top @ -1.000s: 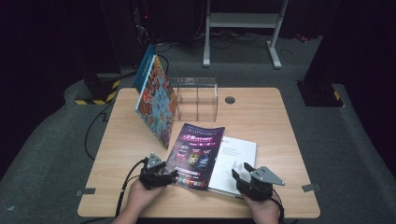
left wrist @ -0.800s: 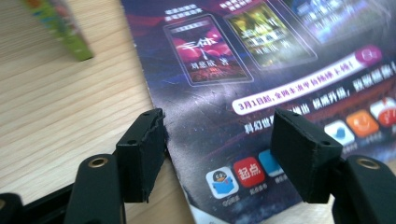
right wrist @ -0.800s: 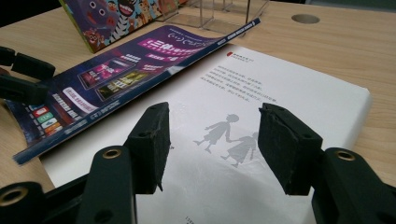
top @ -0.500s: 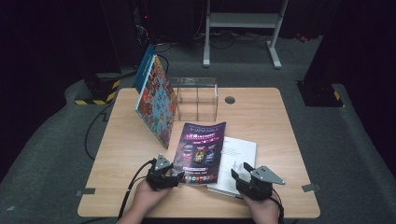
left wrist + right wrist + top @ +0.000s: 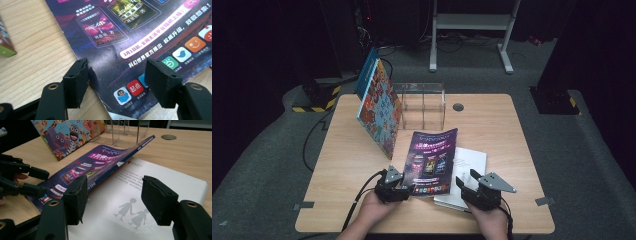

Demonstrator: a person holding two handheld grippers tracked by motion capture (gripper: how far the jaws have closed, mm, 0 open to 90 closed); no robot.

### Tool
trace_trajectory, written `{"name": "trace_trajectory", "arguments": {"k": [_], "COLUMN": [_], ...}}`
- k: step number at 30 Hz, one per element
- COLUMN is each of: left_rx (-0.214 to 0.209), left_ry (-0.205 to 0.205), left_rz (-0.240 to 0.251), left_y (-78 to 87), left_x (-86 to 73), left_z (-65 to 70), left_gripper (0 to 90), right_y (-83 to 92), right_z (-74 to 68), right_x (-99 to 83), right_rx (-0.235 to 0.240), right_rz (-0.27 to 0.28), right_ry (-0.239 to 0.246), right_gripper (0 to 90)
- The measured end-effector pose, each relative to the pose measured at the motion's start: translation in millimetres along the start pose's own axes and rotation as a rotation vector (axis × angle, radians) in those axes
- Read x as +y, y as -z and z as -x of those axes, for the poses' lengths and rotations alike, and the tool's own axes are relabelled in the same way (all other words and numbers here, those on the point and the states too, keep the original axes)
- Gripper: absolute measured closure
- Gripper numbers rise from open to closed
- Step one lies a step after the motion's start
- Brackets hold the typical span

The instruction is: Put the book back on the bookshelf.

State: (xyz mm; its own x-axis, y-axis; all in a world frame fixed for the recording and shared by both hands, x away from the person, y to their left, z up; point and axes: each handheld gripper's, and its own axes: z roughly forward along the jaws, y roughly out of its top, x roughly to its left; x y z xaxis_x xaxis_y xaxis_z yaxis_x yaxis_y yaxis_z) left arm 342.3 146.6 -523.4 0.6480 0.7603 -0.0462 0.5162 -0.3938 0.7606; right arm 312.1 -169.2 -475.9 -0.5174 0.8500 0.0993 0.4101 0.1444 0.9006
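Low in the high view's centre, the magazine (image 5: 432,160) lay on the table (image 5: 512,130), its purple cover (image 5: 100,160) lifted. Left tongs (image 5: 404,189) spread at its corner, right tongs (image 5: 466,184) just widened over the white page (image 5: 160,177), seemingly to open it

both hands reaching in at the table's near edge, left gripper (image 5: 396,184) jaws parted, right gripper (image 5: 473,182) jaws parted, just been opening, nothing clamped
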Motion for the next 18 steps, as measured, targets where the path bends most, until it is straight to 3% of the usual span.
{"name": "trace_trajectory", "arguments": {"k": [11,18], "left_rx": [-0.018,-0.015], "left_ry": [-0.035,-0.034], "left_rz": [0.001,0.007], "left_y": [-3.4,-3.4], "left_x": [2.8,2.1], "left_z": [6.5,6.9], "left_gripper": [36.6,36.7], "right_y": [-10.5,-25.5], "right_z": [-3.5,-2.9], "right_x": [8.9,18.1], "right_rx": [0.002,-0.002], "right_rz": [-0.035,-0.063], "right_ry": [-0.008,-0.011], "right_gripper": [33.8,33.3]}}
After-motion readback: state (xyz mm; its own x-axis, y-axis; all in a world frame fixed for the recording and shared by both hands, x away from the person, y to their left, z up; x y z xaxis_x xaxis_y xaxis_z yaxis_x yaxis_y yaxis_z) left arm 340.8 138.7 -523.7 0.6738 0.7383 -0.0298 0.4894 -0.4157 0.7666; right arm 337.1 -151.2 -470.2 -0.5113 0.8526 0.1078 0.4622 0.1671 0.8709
